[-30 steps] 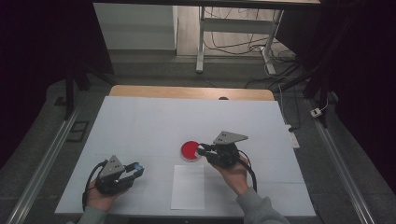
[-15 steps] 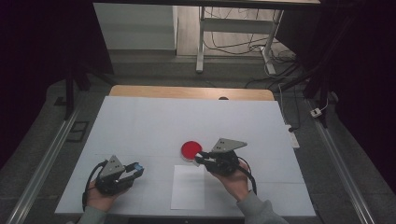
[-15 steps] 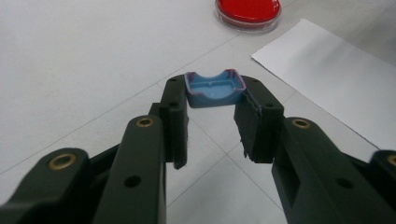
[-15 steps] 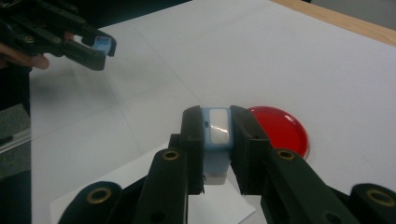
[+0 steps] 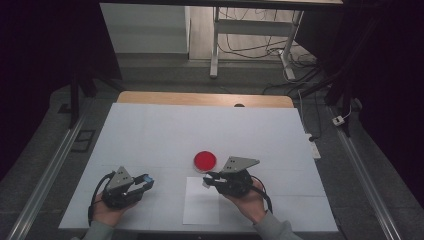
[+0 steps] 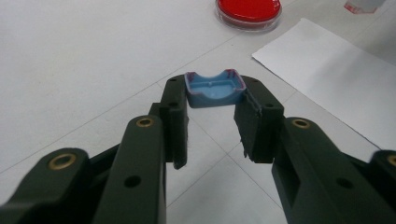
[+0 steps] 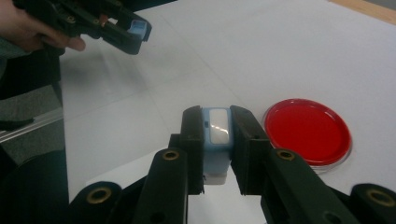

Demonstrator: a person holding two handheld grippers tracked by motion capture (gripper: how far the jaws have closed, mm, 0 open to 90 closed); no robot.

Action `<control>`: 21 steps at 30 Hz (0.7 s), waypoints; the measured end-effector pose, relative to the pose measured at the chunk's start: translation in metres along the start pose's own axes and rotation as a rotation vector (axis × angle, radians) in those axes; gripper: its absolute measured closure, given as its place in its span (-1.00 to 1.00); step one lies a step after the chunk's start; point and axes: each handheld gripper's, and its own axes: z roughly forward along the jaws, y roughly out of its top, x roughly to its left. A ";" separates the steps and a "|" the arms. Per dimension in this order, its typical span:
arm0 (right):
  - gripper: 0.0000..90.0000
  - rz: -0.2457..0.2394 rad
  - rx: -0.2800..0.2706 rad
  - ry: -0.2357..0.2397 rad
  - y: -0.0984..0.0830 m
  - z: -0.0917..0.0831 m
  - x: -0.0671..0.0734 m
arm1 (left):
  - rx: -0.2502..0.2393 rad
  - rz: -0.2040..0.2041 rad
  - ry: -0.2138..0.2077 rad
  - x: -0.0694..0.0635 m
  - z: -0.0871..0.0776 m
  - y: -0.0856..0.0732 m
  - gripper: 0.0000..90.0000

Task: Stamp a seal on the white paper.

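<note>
Since earlier our right tongs (image 5: 206,180), clamping a pale-blue block (image 7: 217,140), slid back from the red dish (image 5: 205,160); left tongs (image 5: 148,181) clamp a blue cap (image 6: 215,88).

The round dish (image 5: 205,160) is bright red with a clear rim, and it lies on the white table (image 5: 150,135). Near the dish, the paper sheet (image 5: 201,207) is plain white. The cap (image 6: 215,87) is light blue with purple edges. The stamp body (image 7: 215,140) is pale blue, between 2 black jaws.

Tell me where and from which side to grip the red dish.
Grip the red dish by its raised clear rim, coming straight down from above with jaws straddling opposite edges: it lies flat, round and shallow on the white table, so its low sides offer little hold.
</note>
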 end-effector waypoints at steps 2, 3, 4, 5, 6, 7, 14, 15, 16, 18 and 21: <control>0.68 -0.005 0.003 0.011 -0.002 0.000 0.002 | 0.000 0.000 -0.001 0.000 0.000 0.000 0.45; 0.68 -0.003 0.006 0.012 -0.002 0.000 0.003 | 0.000 0.000 0.000 0.000 0.000 0.000 0.45; 0.68 -0.005 0.007 0.015 -0.003 0.000 0.004 | 0.000 -0.001 0.000 0.000 0.000 0.000 0.45; 0.68 -0.006 0.008 0.018 -0.004 0.001 0.004 | 0.000 0.000 0.000 0.000 0.000 0.000 0.45; 0.68 -0.006 0.013 0.020 -0.004 0.000 0.005 | 0.001 -0.001 -0.001 0.000 0.000 0.000 0.45; 0.68 -0.007 0.014 0.021 -0.005 0.001 0.006 | 0.001 0.000 -0.001 0.000 0.000 0.000 0.45; 0.68 -0.010 0.035 0.029 -0.009 0.006 0.009 | 0.002 0.000 -0.002 0.000 0.001 0.000 0.45; 0.68 -0.009 0.036 0.031 -0.009 0.007 0.009 | 0.001 0.000 -0.002 0.000 0.000 0.000 0.45; 0.68 -0.008 0.041 0.030 -0.010 0.007 0.009 | 0.002 0.000 -0.002 0.000 0.000 0.000 0.45; 0.68 -0.009 0.044 0.029 -0.010 0.008 0.008 | 0.002 0.000 -0.002 0.000 0.000 0.000 0.45; 0.68 -0.008 0.046 0.029 -0.011 0.010 0.008 | 0.003 0.001 -0.003 0.000 0.001 0.000 0.45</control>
